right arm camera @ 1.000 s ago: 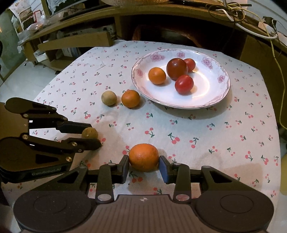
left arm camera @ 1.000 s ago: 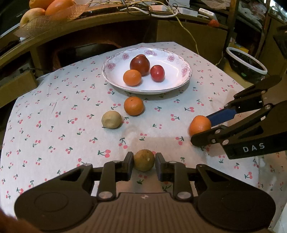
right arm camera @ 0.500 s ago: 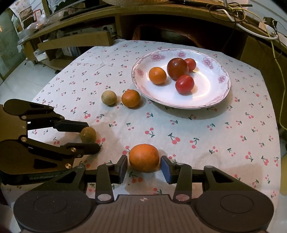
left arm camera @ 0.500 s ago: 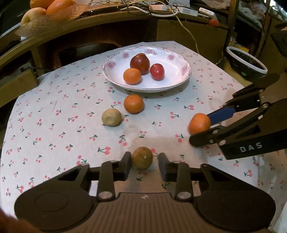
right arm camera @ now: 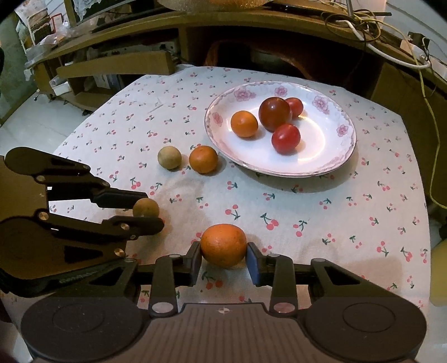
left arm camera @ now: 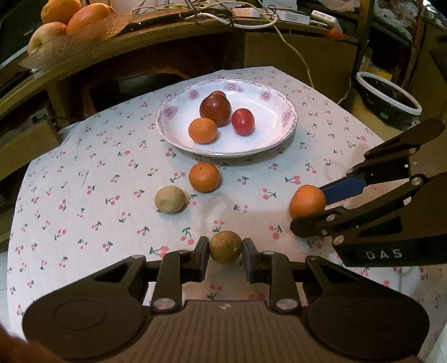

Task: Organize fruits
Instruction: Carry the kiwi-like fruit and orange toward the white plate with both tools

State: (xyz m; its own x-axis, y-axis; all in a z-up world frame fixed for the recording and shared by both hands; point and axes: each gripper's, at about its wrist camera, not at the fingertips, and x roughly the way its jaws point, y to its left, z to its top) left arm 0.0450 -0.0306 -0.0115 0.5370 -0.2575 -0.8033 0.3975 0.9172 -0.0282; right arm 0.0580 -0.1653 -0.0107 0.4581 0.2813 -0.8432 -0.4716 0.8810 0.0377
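Note:
My left gripper (left arm camera: 225, 255) is shut on a small brown fruit (left arm camera: 225, 246), which also shows in the right wrist view (right arm camera: 145, 207). My right gripper (right arm camera: 224, 258) is shut on an orange (right arm camera: 223, 245), seen from the left wrist view too (left arm camera: 306, 200). A white flowered plate (left arm camera: 275, 139) at the back holds a small orange (left arm camera: 202, 130), a dark red fruit (left arm camera: 215, 109) and a red one (left arm camera: 242, 122). A loose orange (left arm camera: 204, 177) and a pale tan fruit (left arm camera: 169, 199) lie on the cloth before the plate.
The table wears a white cherry-print cloth (left arm camera: 83, 195). A wooden desk (left arm camera: 139, 42) with cables and a basket of oranges (left arm camera: 72, 16) stands behind. A black bowl with a white rim (left arm camera: 388, 103) sits off to the right.
Both grippers have closed onto their fruits: the left fingers now press the brown fruit and the right fingers press the orange. The plate and loose fruits have not moved.

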